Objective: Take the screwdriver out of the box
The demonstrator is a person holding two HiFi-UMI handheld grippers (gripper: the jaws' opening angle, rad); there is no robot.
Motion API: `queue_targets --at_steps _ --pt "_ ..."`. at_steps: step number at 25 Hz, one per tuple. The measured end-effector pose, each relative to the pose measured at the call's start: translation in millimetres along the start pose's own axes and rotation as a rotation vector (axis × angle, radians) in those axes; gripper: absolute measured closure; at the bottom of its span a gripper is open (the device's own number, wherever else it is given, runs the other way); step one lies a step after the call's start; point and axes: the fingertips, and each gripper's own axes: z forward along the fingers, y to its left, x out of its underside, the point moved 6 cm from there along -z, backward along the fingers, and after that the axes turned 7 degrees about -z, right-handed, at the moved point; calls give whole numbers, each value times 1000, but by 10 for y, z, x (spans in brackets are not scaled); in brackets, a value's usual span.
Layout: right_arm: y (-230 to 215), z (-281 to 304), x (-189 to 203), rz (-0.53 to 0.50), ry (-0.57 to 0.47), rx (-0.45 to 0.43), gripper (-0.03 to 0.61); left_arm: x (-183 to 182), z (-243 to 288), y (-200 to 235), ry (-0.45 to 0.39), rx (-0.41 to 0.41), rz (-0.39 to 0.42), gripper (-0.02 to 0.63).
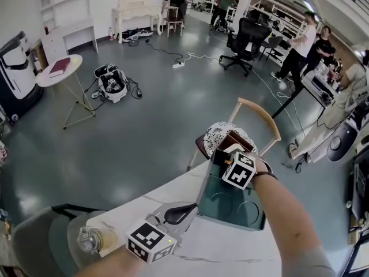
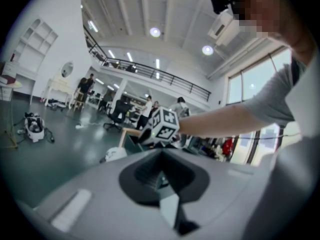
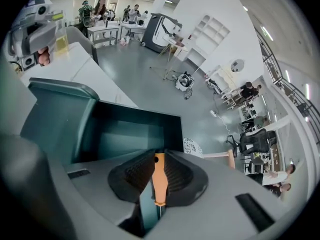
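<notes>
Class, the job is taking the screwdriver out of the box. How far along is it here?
Done: the box is open and the right gripper is down at it. In hand: its fingers clamp the orange handle of the screwdriver. Left: lifting the screwdriver clear, since the box interior shows right behind it. The left gripper is shut and empty.

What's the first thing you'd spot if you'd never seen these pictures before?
The bright orange screwdriver, pinched between the black jaws of the right gripper, with the open green box behind it in the right gripper view. Next comes the black-and-white patterned cube on that gripper, over the white table in the head view.
</notes>
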Motion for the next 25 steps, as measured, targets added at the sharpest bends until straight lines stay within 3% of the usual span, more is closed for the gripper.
queue_targets --at_steps 6,11,17,25 --pt "-54 -216 70 22 -47 36 572 -58 -6 -16 -6 0 2 609" --pt "-29 -292 125 103 -109 -48 572 -54 26 -88 -7 8 -2 610" --pt "-112 -504 519 256 -91 -122 569 -56 1 -113 -2 10 2 611" --pt "116 -291 764 169 32 -119 489 -2 -28 -112 2 11 -1 610"
